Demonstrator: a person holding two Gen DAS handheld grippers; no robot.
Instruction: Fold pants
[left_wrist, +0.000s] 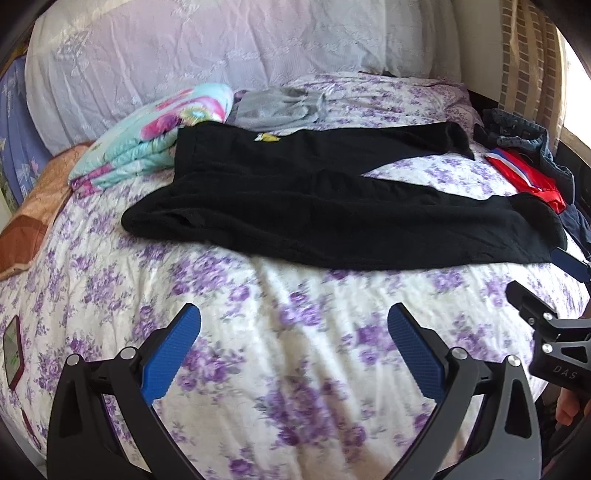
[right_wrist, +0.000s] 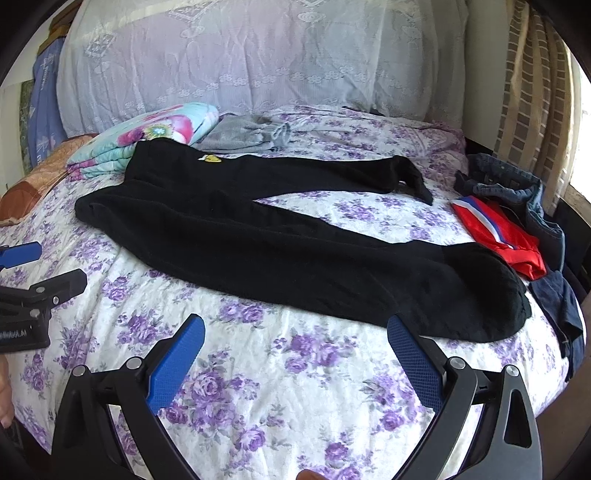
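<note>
On the bed (right_wrist: 295, 369) lie a folded quilt (right_wrist: 147, 140), a grey garment (right_wrist: 243, 134), red shorts (right_wrist: 495, 236) and jeans (right_wrist: 517, 188).

Bed (right_wrist: 295, 387) with a purple-flower sheet: black pants (right_wrist: 258, 240) spread flat across it, folded blanket (right_wrist: 147, 136) and grey garment (right_wrist: 243, 136) behind them, red shorts (right_wrist: 498, 236) and jeans (right_wrist: 517, 184) right of them.

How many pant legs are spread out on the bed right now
2. The far leg of the black pants runs toward the jeans pile; the near leg ends by the open right gripper. None look hidden.
</note>
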